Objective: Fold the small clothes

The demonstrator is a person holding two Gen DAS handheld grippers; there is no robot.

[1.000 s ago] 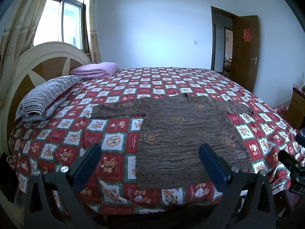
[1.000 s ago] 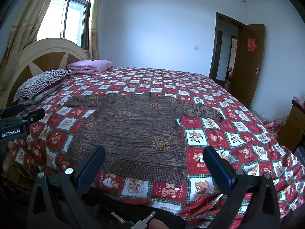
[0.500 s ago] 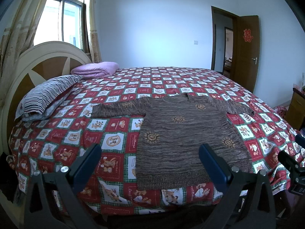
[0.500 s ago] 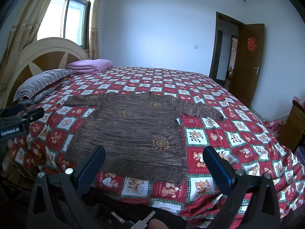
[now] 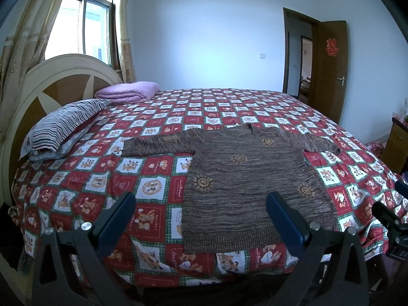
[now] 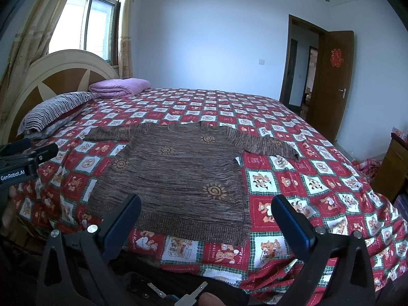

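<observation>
A brown knitted sweater point(image 5: 244, 178) point(image 6: 178, 173) with orange sun motifs lies flat on the bed, both sleeves spread out sideways and its hem toward me. My left gripper point(image 5: 201, 214) hovers open in front of the bed's near edge, off the hem's left part, holding nothing. My right gripper point(image 6: 206, 216) is also open and empty, short of the hem's right part. In the left wrist view the right gripper point(image 5: 390, 211) shows at the right edge; in the right wrist view the left gripper point(image 6: 25, 158) shows at the left edge.
The bed carries a red, white and green checked cover point(image 5: 153, 168) point(image 6: 306, 178). A striped pillow point(image 5: 63, 125) and a folded pink blanket point(image 5: 127, 93) lie by the round headboard point(image 5: 51, 84). A wooden cabinet point(image 6: 392, 168) stands right of the bed. The door point(image 6: 331, 81) is ajar.
</observation>
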